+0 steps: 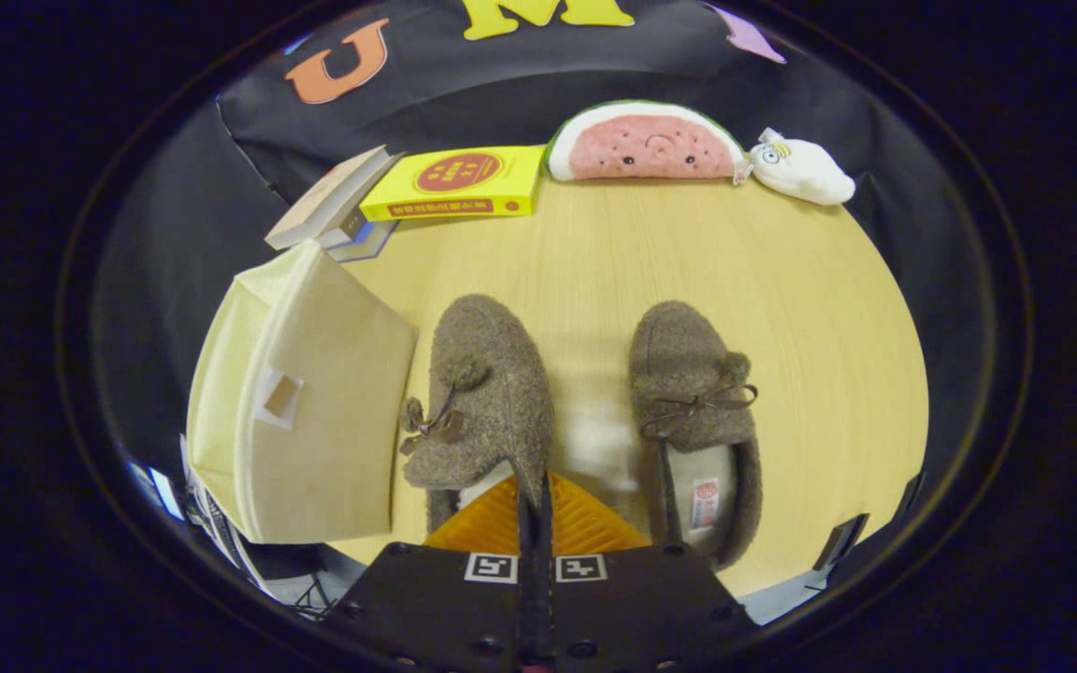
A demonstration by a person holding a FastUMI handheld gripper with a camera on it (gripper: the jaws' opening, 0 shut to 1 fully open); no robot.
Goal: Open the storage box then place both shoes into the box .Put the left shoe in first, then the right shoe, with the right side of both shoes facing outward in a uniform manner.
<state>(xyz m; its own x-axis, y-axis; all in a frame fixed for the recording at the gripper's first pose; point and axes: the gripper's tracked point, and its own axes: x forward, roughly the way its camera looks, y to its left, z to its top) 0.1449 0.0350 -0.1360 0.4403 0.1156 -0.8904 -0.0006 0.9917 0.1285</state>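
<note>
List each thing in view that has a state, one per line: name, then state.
Box: beside the left shoe, flap closed.
Left shoe: on the table, collar pinched by the gripper.
Right shoe: flat on the table, untouched, toe pointing away.
Gripper: fingers closed on the left shoe's collar edge.
Books: stacked beyond the box.
Watermelon plush: upright against the wall.

My gripper (535, 495) has its fingers pressed together on the rim of the left shoe (482, 393), which sits just ahead of them. The right shoe (696, 402) lies beside it to the right, apart from it, both on the table (810, 308). The storage box (314, 411) stands just left of the left shoe. Beyond the shoes, at the table's far edge, lie books (342, 201), a flat box (454, 182), a plush slice (646, 145) and a small plush toy (800, 170).
</note>
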